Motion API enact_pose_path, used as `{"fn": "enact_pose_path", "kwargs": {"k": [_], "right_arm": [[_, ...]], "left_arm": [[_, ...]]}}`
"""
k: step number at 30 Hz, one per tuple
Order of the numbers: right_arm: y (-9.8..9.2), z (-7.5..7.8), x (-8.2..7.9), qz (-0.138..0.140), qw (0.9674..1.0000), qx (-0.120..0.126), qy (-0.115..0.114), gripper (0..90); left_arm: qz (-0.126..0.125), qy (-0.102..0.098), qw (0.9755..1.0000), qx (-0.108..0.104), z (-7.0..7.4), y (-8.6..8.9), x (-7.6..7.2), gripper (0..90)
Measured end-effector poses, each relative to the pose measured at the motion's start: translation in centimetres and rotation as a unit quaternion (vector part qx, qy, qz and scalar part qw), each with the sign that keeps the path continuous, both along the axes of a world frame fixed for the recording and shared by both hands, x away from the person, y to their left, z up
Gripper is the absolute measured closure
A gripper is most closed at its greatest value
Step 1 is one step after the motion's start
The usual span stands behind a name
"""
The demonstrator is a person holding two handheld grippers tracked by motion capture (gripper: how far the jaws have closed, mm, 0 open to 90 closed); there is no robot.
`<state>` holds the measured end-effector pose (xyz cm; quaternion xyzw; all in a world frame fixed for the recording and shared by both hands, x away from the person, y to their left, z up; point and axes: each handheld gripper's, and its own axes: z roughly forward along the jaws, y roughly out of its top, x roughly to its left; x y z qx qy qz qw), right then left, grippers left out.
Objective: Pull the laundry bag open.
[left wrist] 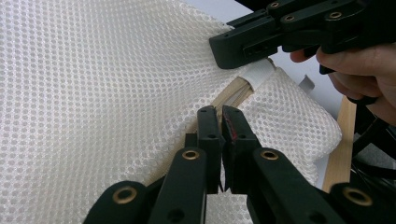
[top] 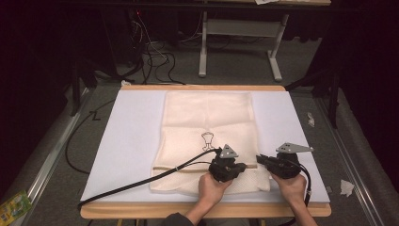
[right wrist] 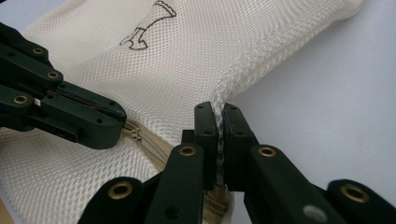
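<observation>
Nearest the table's front edge, two hands hold the tools: left hand (top: 212, 187), right hand (top: 292, 187), both forearms cut off by the frame's bottom edge. Left gripper (top: 243, 166): jaws together over the zipper line of the mesh bag (top: 207, 122); in the left gripper view its tips (left wrist: 222, 119) meet at the beige zipper tape (left wrist: 233, 93), though what exactly sits between them is hidden by the jaws themselves. Right gripper (top: 259, 160): jaws clamped on the bag's right edge, with a ridge of mesh pinched up between the tips (right wrist: 218, 116). Zipper pull (right wrist: 134, 135): small, half hidden behind the left gripper's jaw. Bag: cream mesh, flat on the white mat (top: 131, 132) at the table's centre, near end partly covered by grippers. Printed emblem (top: 207, 139): dark outline, too small to identify. Black cable (top: 136, 184) trails left off the mat. Beyond: grey floor, desk legs (top: 203, 47), dark surroundings indistinct.
</observation>
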<state>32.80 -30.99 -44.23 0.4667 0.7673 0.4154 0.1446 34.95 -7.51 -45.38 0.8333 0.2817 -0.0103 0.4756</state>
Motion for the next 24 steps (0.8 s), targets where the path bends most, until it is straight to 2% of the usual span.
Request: {"fn": "enact_pose_path", "kwargs": {"k": [10,13,14,18,24], "right_arm": [[0.02,-0.08,-0.03,0.004,1.0,-0.002,-0.001,87.7],[0.13,-0.16,-0.11,0.006,0.9998,-0.015,-0.009,87.9],[0.14,-0.24,-0.15,0.005,0.9998,-0.017,-0.008,88.0],[0.19,-0.51,0.02,0.005,0.9999,-0.014,-0.008,87.9],[0.19,-0.54,-0.06,0.007,0.9999,-0.012,-0.004,87.9]], "left_arm": [[-0.001,0.0,1.0,-0.001,-0.16,0.11,-0.05,87.4],[0.004,-0.001,0.9999,0.013,-0.26,0.33,0.06,87.4],[0.007,0.003,0.9999,0.011,-0.36,0.52,0.14,87.4],[0.006,0.006,0.9999,0.009,-0.07,0.7,0.21,87.3],[-0.002,0.002,0.9998,0.019,-0.16,0.94,0.27,87.3]]}}
